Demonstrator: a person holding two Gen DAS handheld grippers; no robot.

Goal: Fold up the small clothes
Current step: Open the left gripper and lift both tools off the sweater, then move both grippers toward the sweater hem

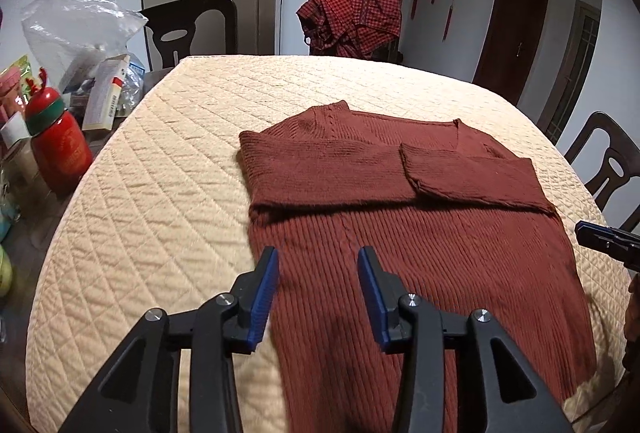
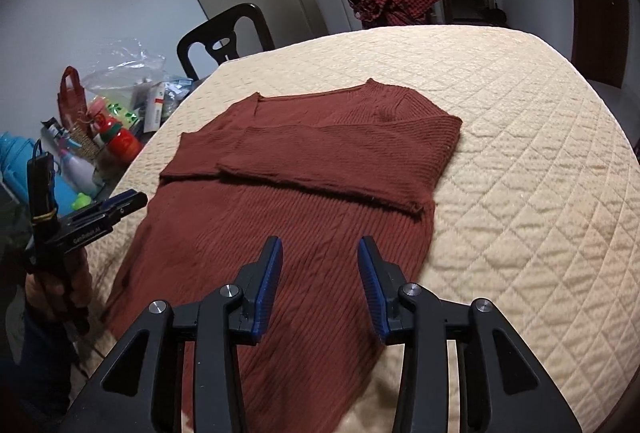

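Both sleeves folded across sweater (image 1: 420, 233); left gripper (image 1: 318, 273) and right gripper (image 2: 320, 265) agape, empty (probably positioning for hem fold).

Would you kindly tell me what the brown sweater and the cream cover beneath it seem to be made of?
The brown sweater looks like a soft, matte ribbed knit, perhaps wool or acrylic: lengthwise ribs run down the body and the folded sleeve edges look slightly fuzzy. The cream cover appears to be padded quilted fabric with a faint sheen: stitched diamonds puff up across it. The exact fibre of either cannot be told.
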